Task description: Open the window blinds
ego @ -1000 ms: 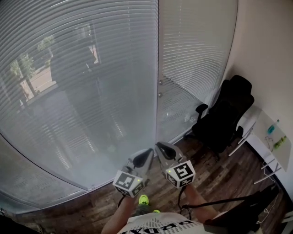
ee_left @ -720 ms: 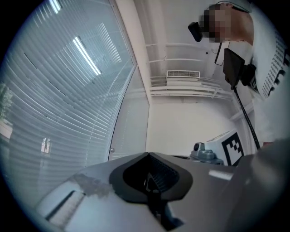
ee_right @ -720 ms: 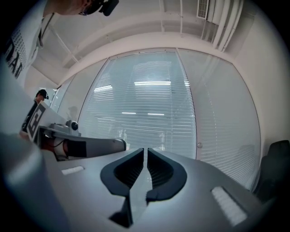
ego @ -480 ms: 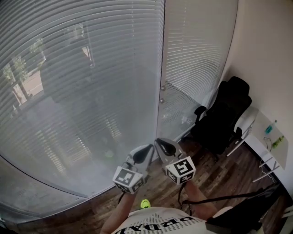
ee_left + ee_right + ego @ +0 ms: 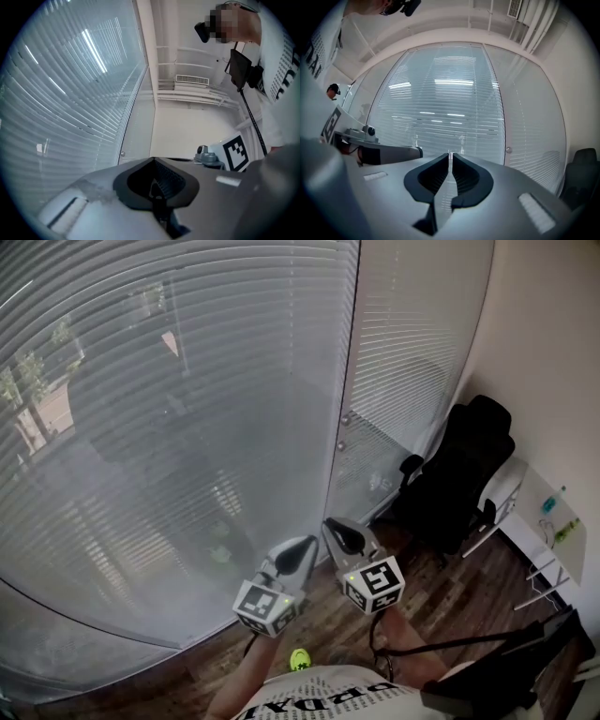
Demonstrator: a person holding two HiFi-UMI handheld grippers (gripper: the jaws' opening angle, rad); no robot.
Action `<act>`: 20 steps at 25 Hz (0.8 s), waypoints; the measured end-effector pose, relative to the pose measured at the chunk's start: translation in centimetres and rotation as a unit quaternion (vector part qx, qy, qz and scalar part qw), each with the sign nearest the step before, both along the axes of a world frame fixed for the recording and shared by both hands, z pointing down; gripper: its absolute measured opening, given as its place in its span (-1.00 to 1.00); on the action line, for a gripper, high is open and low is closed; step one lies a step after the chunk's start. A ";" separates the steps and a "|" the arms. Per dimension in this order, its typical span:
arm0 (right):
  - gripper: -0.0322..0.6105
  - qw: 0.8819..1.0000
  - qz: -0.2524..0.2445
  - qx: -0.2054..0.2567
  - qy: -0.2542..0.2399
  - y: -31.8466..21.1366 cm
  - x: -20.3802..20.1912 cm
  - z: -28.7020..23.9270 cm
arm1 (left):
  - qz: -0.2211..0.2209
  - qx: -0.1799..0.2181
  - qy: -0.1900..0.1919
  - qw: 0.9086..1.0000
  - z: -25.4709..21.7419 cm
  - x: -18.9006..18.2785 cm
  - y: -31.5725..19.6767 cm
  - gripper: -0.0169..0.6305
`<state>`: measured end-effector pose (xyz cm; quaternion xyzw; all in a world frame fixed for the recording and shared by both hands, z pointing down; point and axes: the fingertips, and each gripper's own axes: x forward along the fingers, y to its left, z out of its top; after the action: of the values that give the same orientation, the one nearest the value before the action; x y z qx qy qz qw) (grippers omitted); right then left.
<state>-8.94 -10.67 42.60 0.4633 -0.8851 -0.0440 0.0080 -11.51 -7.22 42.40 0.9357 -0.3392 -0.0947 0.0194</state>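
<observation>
Covering the glass across the left and centre of the head view, the window blinds hang fully down. Their slats are turned near shut, and only faint tree shapes show through at the upper left. A second blind panel fills the upper right, past a vertical frame post that carries two small round knobs. No cord or wand can be made out in any view.

Below centre, the left gripper and right gripper sit side by side, pointing at the glass and well short of the slats. The left gripper's jaws are pressed together on nothing. The right's are drawn almost together, with a sliver of light between them, and are also empty.

A black office chair stands at the right beside a white desk.

The likely trouble lies in the reach. With no control in sight, a gripper could close on a thin slat instead and bend it, or its hard tips could push into the blinds and kink several slats. A sideways step toward the right panel could also catch the chair.
</observation>
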 end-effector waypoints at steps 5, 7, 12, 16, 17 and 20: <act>-0.80 1.000 -0.005 -0.004 0.006 -1.1 -0.7 0.2 | -0.001 0.001 0.003 1.000 -0.1 -0.6 -1.3 -0.96; -0.80 1.000 -0.004 -0.007 0.007 -1.8 -0.5 0.4 | -0.004 -0.004 0.004 1.000 -0.1 -0.6 -2.1 -0.96; -0.80 1.000 -0.004 -0.006 0.006 -4.5 0.6 0.8 | -0.022 -0.005 0.002 1.000 0.4 -0.1 -4.3 -0.96; -0.80 1.000 -0.011 0.004 0.009 -7.1 1.1 1.4 | -0.044 -0.006 0.000 0.999 1.3 0.0 -6.1 -0.96; -0.80 1.000 -0.016 0.006 0.008 -7.9 1.1 1.8 | -0.050 -0.004 0.001 0.999 2.1 0.0 -6.8 -0.96; -0.80 0.999 -0.039 0.009 0.006 -10.4 1.1 2.5 | -0.068 -0.004 0.002 0.998 3.3 0.2 -9.4 -0.96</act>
<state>-7.88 -21.05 45.06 0.4284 -0.9018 -0.0555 0.0074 -11.27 -16.58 45.73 0.9103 -0.4022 -0.0966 0.0177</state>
